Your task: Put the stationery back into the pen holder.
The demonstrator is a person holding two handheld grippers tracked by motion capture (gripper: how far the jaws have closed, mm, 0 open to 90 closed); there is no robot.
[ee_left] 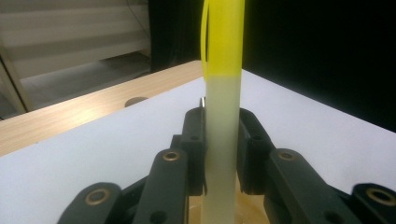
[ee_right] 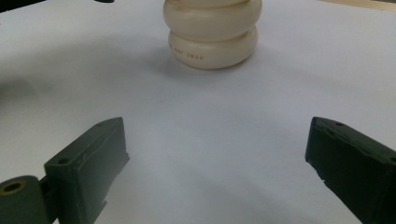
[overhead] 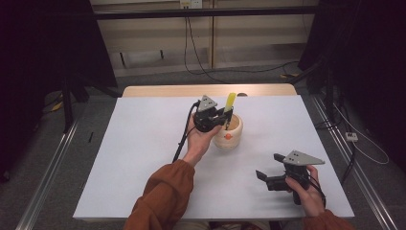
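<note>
1. Left gripper (overhead: 225,116) is clamped on a yellow-and-cream stick (overhead: 229,108), some kind of flat spatula or scraper, holding it upright over a cream cup (overhead: 229,135) that sits near the middle of the white table (overhead: 143,143). Right gripper (overhead: 267,167) hangs near the table's front right, jaws spread wide with nothing between them.

2. Handling guess: the stick looks like thin plastic, so light, probably a bit bendy and smooth. The jaws pinch it on the pale lower part, which seems like the sensible spot since a grip up by the yellow tip would let it wobble more. The cup looks like glossy, rounded plastic or ceramic, so likely slippery on the sides and easy to nudge across the table if the stick pushes on it.

3. Left gripper view gives the close look: both jaws pressed flat against the stick (ee_left: 223,140), with the colour change from cream to yellow above the grip.

4. Right gripper view shows the cup (ee_right: 212,32) from low down, its two bulging rings and small reddish lettering. High view is the one that shows how far apart the two hands are.
</note>
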